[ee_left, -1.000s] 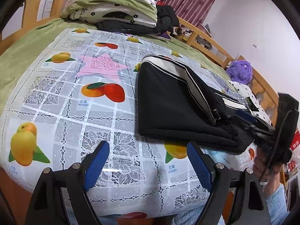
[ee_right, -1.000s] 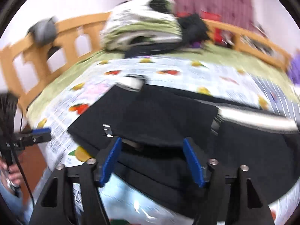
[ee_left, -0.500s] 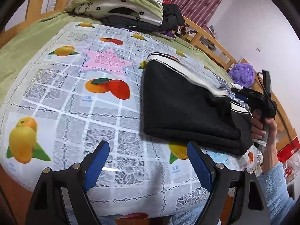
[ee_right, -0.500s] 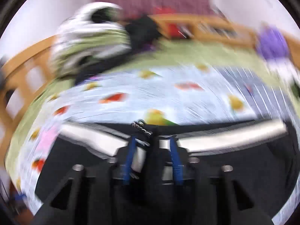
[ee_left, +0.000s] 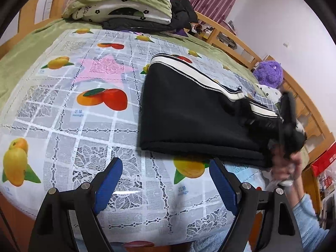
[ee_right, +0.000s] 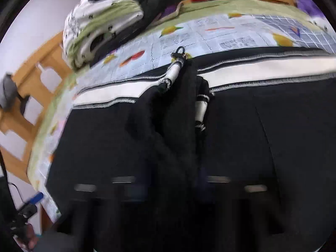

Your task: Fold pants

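Now pants beyond spread left jaws, apart.

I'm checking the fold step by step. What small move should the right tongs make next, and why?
Probably carry the pinched fabric leftward over the black pants. The right tongs appear shut on a raised bunch beside the white stripe, though blur hides their fingers, and the left tongs hang open, short of the pants.

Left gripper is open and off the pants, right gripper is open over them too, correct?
Not quite. The right gripper is shut on the pants, as the right wrist view shows. The left gripper is open and off them.
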